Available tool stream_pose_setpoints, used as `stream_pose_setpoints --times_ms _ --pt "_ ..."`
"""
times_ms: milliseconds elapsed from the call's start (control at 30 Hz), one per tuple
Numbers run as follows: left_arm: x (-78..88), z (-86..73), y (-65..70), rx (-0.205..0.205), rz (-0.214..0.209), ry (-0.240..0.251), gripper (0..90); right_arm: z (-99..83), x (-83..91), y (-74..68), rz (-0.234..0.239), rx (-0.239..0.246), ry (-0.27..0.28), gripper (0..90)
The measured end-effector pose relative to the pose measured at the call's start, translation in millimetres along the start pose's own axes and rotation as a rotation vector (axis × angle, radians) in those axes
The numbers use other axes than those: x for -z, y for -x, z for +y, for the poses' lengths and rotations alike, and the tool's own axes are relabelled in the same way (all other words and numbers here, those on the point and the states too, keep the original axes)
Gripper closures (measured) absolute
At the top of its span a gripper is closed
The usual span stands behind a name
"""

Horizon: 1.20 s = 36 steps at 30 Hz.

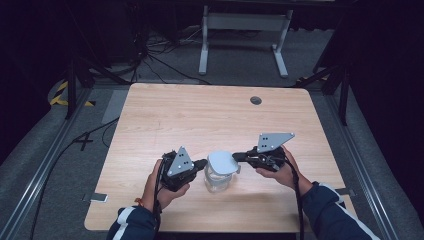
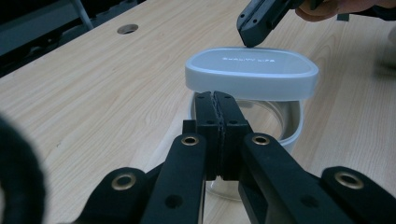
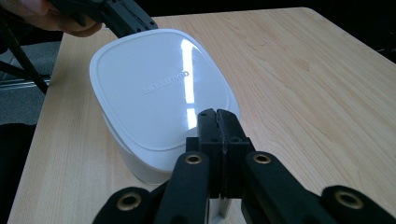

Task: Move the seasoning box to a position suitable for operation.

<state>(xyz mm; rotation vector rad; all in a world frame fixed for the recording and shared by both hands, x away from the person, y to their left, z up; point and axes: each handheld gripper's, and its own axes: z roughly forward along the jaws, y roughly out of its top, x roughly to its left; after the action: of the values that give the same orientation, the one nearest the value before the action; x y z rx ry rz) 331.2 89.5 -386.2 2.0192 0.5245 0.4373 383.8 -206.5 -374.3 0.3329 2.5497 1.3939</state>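
The left gripper (image 2: 216, 100) is seen clenched on nothing, tips just under the tilted lid (image 2: 252, 72). The right gripper (image 3: 218, 116) is likewise clenched empty, resting at the lid's edge. The clear container (image 1: 218, 181) stands between them near the table's (image 1: 165, 110) front. If pushed unevenly, the loose lid could be slid off or the container tipped.

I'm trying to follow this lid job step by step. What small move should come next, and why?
Probably press the lid level onto the container. It sits askew, its near edge raised above the clear rim. The left gripper is shut at the container's wall, seemingly steadying it, and the right gripper, also shut, rests at the lid's edge, placed to push down.
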Motion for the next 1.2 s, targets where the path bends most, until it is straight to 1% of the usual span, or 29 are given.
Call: stream_pose_setpoints --times_ms 67,100,133,167,200,233,267,300,333,400,433,467,500,567,600,633,667,767,800,833,867,900,933,967,1000,1033,1100,1200 --pt "-0.2 0.0 -0.3 0.001 0.002 -0.004 89.6 -0.2 0.0 0.3 0.001 -0.004 0.0 90.0" --pt "-0.8 -0.8 -1.0 0.013 0.002 -0.008 89.6 -0.2 0.0 0.3 0.0 -0.003 0.0 90.0" --pt "-0.7 -0.8 -2.3 0.007 0.004 -0.018 89.6 -0.3 0.0 0.3 0.001 -0.004 0.0 90.0" --pt "-0.7 -0.8 -2.3 0.007 0.004 -0.018 89.6 -0.3 0.0 0.3 0.001 -0.004 0.0 90.0" --pt "-1.7 -1.8 -1.9 0.024 0.001 -0.018 89.6 -0.4 0.1 0.3 0.002 -0.006 0.001 90.0" --pt "-1.6 -2.0 -3.3 0.006 0.005 -0.027 89.5 -0.6 0.1 0.6 0.001 -0.007 0.0 90.0" --pt "-2.4 -2.8 -3.6 0.005 0.009 -0.037 89.4 -0.7 0.3 0.8 0.0 -0.006 -0.001 90.0" --pt "-2.8 -3.4 -3.8 0.017 0.005 -0.04 89.4 -0.9 0.4 0.8 -0.002 -0.006 -0.002 90.0" --pt "-2.8 -3.0 -4.5 0.007 0.005 -0.041 89.4 -1.1 0.2 0.6 -0.007 -0.003 -0.002 90.0" --pt "-3.6 -1.9 -2.5 0.016 -0.005 -0.041 89.4 -1.0 0.1 0.3 -0.009 -0.003 -0.001 90.0" --pt "-3.9 -0.8 -2.3 0.004 -0.003 -0.045 89.5 -0.9 0.2 0.3 -0.008 0.0 -0.002 90.0" --pt "-4.9 -0.1 -1.1 0.003 -0.006 -0.041 89.4 -1.0 0.1 0.3 -0.008 -0.002 0.0 90.0" --pt "-4.8 1.0 -0.6 -0.005 -0.006 -0.047 89.4 -1.1 0.3 0.4 -0.008 -0.005 0.001 90.0" --pt "-5.9 3.4 -0.1 -0.005 -0.004 -0.033 89.3 -1.1 0.3 0.3 -0.008 -0.003 0.0 90.0" --pt "-6.1 4.6 0.0 0.002 -0.005 -0.029 89.2 -1.1 0.3 0.2 -0.008 -0.003 -0.001 90.0" --pt "-6.7 5.9 -0.3 -0.002 -0.005 -0.02 89.0 -1.0 0.5 0.1 -0.007 -0.002 -0.003 90.0" --pt "-7.3 7.1 0.2 0.001 -0.013 -0.017 89.0 -1.1 0.7 -0.1 -0.007 -0.002 -0.006 90.0" --pt "-9.2 11.7 0.9 -0.004 -0.016 -0.01 89.2 -1.4 1.1 -0.6 -0.008 0.0 -0.009 90.0" --pt "-9.5 12.9 0.7 -0.012 -0.014 -0.006 89.2 -1.6 1.3 -0.9 -0.012 0.001 -0.013 90.0" --pt "-9.9 14.4 0.9 -0.009 -0.018 -0.005 89.2 -1.8 1.4 -1.1 -0.012 0.002 -0.013 90.0" --pt "-10.3 15.7 0.2 -0.021 -0.017 -0.002 89.1 -2.3 1.7 -1.0 -0.014 0.007 -0.014 90.0" --pt "-11.7 17.6 -0.1 -0.018 -0.024 -0.005 89.0 -2.7 2.3 -1.4 -0.017 0.006 -0.014 90.0" --pt "-13.1 20.0 -0.8 -0.025 -0.029 -0.012 88.1 -3.4 3.7 -1.7 -0.019 0.001 -0.018 90.0" --pt "-14.4 21.8 -1.1 -0.017 -0.04 -0.01 88.1 -4.3 5.2 -1.7 -0.025 0.001 -0.018 90.0" --pt "-16.3 24.9 -3.1 -0.033 -0.04 -0.006 88.3 -5.2 6.6 -1.8 -0.026 -0.004 -0.016 90.0" --pt "-17.3 26.4 -3.6 -0.032 -0.047 -0.006 88.7 -7.1 9.1 -1.8 -0.034 -0.007 -0.018 90.0" --pt "-21.0 31.1 -6.2 -0.048 -0.054 0.002 88.6 -10.0 12.2 -1.8 -0.042 -0.013 -0.026 90.0" --pt "-26.7 36.0 -6.6 -0.05 -0.073 0.01 88.6 -16.1 19.2 -1.8 -0.064 -0.024 -0.037 90.0"
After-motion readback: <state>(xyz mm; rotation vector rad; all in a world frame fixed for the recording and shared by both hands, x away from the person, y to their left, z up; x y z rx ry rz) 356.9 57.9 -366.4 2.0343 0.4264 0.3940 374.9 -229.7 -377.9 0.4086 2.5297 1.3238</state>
